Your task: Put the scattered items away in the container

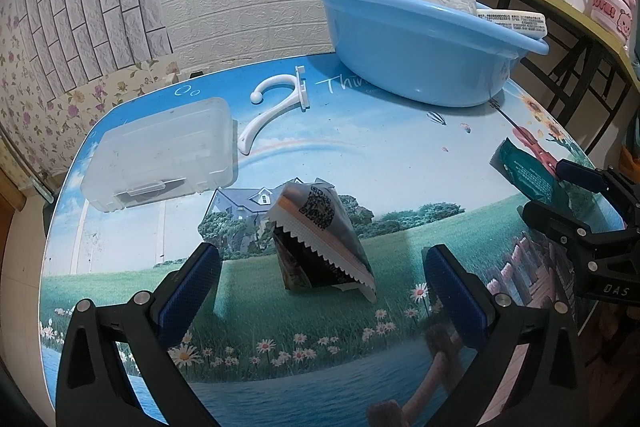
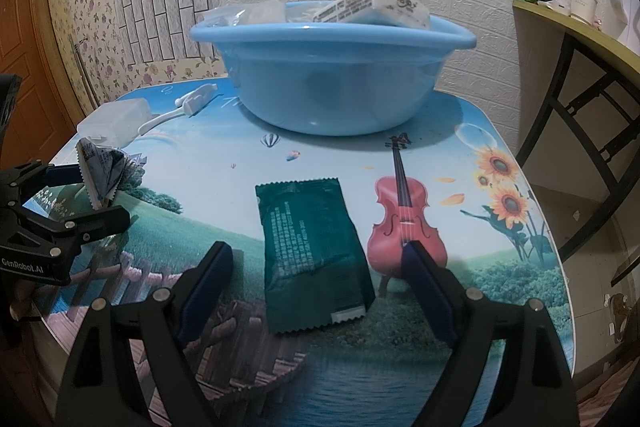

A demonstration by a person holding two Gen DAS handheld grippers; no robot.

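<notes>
A small snack packet [image 1: 320, 235] with a QR code and zigzag edges stands on the picture-printed table [image 1: 360, 155]. My left gripper [image 1: 320, 267] is open, one finger on each side of the packet, and the pads stay clear of it. A dark green packet [image 2: 316, 251] lies flat between the fingers of my open right gripper [image 2: 320, 255], untouched. The blue basin [image 2: 332, 67] stands at the table's far side and holds a white pack [image 2: 376, 5] and clear bags. Each wrist view catches the other gripper: the right gripper [image 1: 550, 187] and the left gripper [image 2: 96, 195].
A clear plastic box [image 1: 160, 155] and a white hook [image 1: 276, 107] lie at the far left of the table. A side shelf [image 1: 560, 7] with paper cups and a pink jar [image 1: 608, 7] stands to the right. A white brick wall backs the table.
</notes>
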